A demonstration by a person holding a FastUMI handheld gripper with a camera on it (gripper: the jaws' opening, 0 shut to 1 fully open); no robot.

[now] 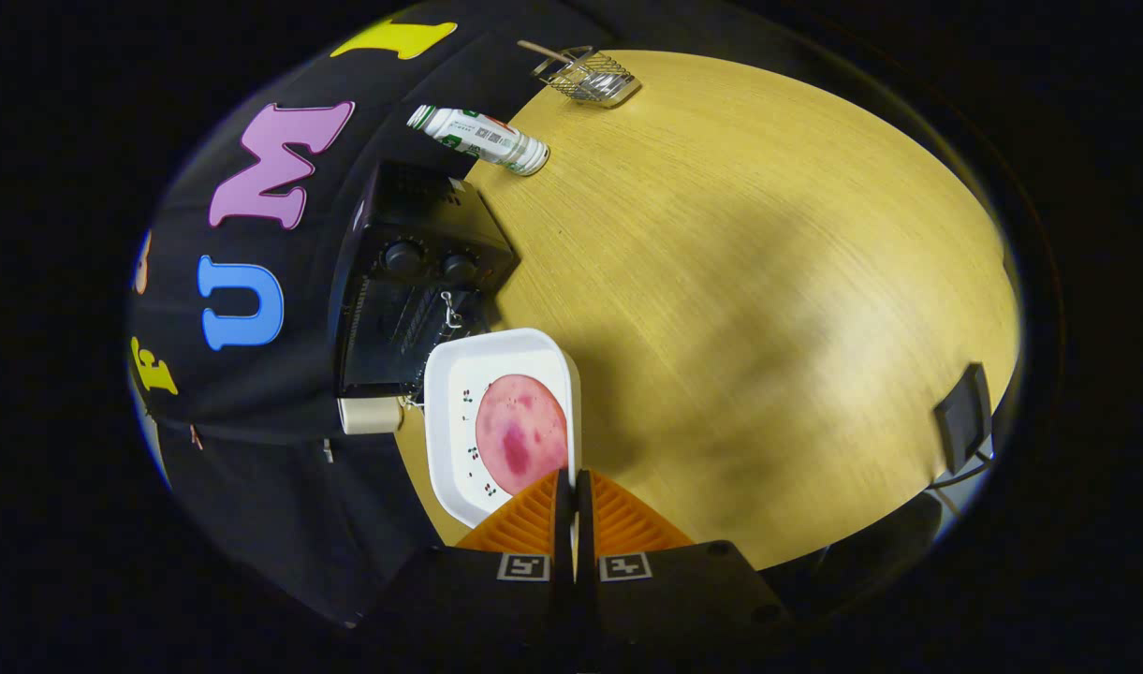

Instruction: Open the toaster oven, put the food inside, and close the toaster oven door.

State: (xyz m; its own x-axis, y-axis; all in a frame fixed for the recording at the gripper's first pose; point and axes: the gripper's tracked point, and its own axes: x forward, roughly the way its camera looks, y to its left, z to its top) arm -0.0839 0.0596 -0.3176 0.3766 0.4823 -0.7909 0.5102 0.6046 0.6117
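- One gripper [573, 487] is showing here, and its jaws are sitting nearly together, pinching the near rim of the one white tray [459, 374] so it's getting held out over the desk [768, 281].
- That tray is carrying one round pinkish slice of food [521, 433], lying flat just ahead of the fingers; little cherry-like marks are dotting the tray floor.
- One black toaster oven [412, 281] is sitting just beyond the tray at the desk's far-left edge, two knobs on it. Its door looks to be hanging open, though I can't really tell.
- One white bottle [482, 139] is lying on its side past the oven.
- One wire basket [590, 77] is sitting further back; can't tell what's in it.
- One small dark device [964, 417] is resting well off to the right, by the desk edge.
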